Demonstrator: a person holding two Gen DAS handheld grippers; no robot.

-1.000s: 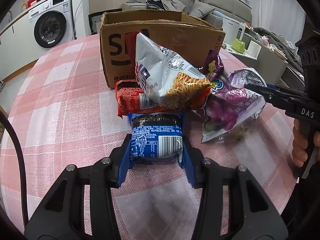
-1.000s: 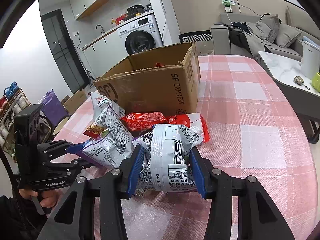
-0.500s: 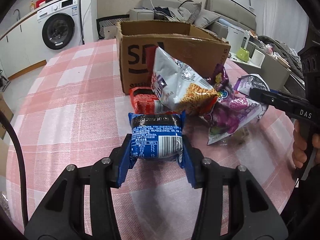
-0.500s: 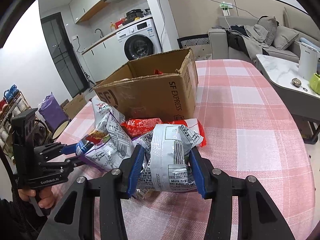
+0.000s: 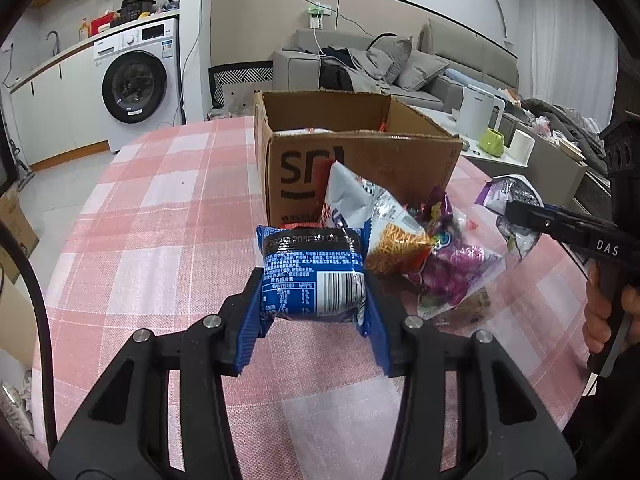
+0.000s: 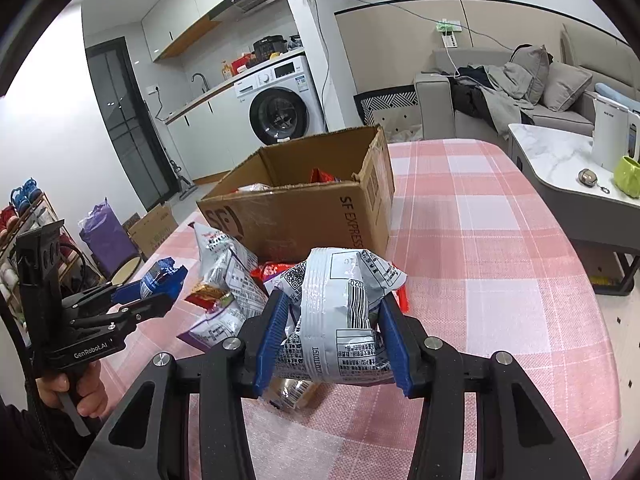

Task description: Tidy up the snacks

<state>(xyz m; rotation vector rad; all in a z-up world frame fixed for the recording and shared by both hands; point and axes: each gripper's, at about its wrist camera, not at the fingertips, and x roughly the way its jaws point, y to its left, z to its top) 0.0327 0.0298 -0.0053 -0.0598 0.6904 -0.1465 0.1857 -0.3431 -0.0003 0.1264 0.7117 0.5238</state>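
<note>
My left gripper (image 5: 314,300) is shut on a blue snack pack (image 5: 314,276) and holds it above the checked tablecloth; it also shows at the left of the right wrist view (image 6: 160,288). My right gripper (image 6: 334,336) is shut on a silver-white snack bag (image 6: 340,320), lifted off the table; this gripper shows at the right of the left wrist view (image 5: 516,216). An open cardboard box (image 5: 360,164) stands behind a pile of snack bags (image 5: 400,236); it holds a few packets (image 6: 320,178).
The round table has a pink checked cloth (image 5: 160,240). A white kettle (image 5: 478,112) and green cup (image 5: 494,142) stand on a side table at the right. A washing machine (image 5: 136,84) and a sofa (image 5: 400,68) are behind.
Both grippers have risen and pulled back with their packs; the box interior now shows. The pile on the table has stayed put.
</note>
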